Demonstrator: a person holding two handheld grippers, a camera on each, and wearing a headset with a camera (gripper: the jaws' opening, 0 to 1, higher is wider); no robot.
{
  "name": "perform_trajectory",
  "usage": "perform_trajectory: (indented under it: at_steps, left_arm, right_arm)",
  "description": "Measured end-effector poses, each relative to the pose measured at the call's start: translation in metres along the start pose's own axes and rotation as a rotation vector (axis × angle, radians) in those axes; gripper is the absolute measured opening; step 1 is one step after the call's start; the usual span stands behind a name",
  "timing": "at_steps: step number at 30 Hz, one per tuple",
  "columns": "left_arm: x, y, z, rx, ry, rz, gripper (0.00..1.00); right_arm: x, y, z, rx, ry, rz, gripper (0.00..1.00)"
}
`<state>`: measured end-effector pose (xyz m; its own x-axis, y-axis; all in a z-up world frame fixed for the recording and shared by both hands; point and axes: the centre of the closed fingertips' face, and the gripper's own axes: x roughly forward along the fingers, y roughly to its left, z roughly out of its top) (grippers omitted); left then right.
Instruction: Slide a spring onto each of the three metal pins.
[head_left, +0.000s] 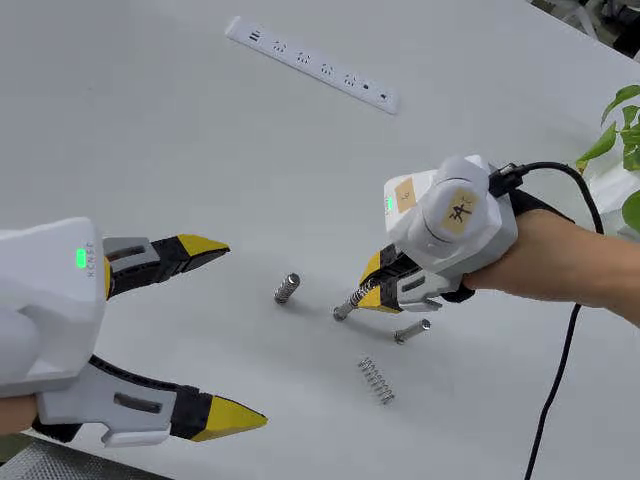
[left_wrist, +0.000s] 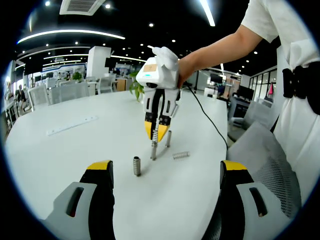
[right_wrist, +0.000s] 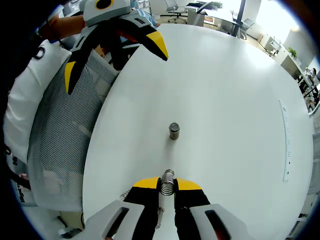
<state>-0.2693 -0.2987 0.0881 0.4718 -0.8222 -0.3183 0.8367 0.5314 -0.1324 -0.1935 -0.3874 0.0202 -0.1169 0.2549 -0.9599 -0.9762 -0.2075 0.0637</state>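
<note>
My right gripper (head_left: 375, 288) is shut on a spring (head_left: 361, 293) that sits partly over a metal pin (head_left: 343, 312) resting on the white table; in the right gripper view the spring (right_wrist: 168, 182) shows end-on between the yellow tips. A second pin (head_left: 287, 288) stands to the left wearing a spring, also visible as the sprung pin (left_wrist: 136, 166) in front of my left gripper. A bare third pin (head_left: 411, 330) is just right of the held one. One loose spring (head_left: 377, 380) lies nearer me. My left gripper (head_left: 222, 332) hangs open and empty at lower left.
A white power strip (head_left: 312, 62) lies at the far side of the table (head_left: 150, 150). A green plant (head_left: 622, 140) stands at the right edge, and a black cable (head_left: 560, 350) trails from the right gripper. A mesh chair (right_wrist: 65, 145) is beside the table.
</note>
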Motion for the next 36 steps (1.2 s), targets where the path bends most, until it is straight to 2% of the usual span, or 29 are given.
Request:
perform_trajectory:
  at_steps: [36]
  left_arm:
    - [0.002, -0.001, -0.004, -0.019, 0.008, 0.001, 0.85]
  right_arm:
    - [0.024, -0.001, -0.005, -0.012, -0.007, -0.010, 0.08]
